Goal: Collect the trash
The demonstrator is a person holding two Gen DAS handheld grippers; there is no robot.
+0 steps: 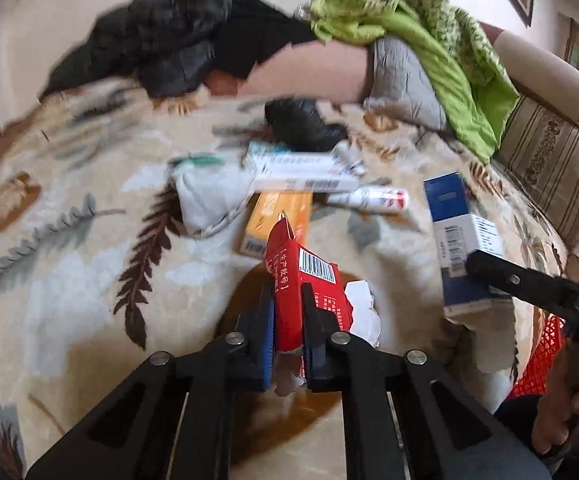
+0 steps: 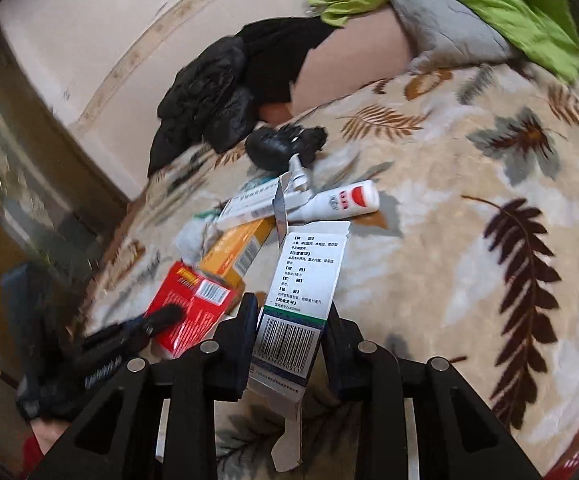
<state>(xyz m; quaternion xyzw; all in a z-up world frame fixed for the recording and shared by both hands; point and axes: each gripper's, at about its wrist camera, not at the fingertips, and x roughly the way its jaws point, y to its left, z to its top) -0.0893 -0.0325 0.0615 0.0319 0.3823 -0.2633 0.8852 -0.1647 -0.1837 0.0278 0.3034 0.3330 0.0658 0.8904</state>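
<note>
My left gripper (image 1: 289, 292) is shut on a torn red carton (image 1: 305, 276) with a barcode, held above the leaf-patterned blanket (image 1: 69, 240); the carton also shows in the right wrist view (image 2: 193, 308). My right gripper (image 2: 291, 308) is shut on a blue-and-white box (image 2: 305, 276), seen from the left wrist at the right (image 1: 461, 236). On the blanket lie an orange box (image 1: 277, 220), a long white box (image 1: 301, 172), a white tube with a red label (image 1: 369, 198), a crumpled white tissue (image 1: 209, 196) and a black bag (image 1: 305, 124).
A black jacket (image 1: 169, 44) and a green quilt (image 1: 421, 32) lie at the back of the bed. A striped cushion (image 1: 549, 160) is at the right. A red mesh basket (image 1: 541, 360) shows at the lower right. A wooden door frame (image 2: 29, 160) stands left in the right wrist view.
</note>
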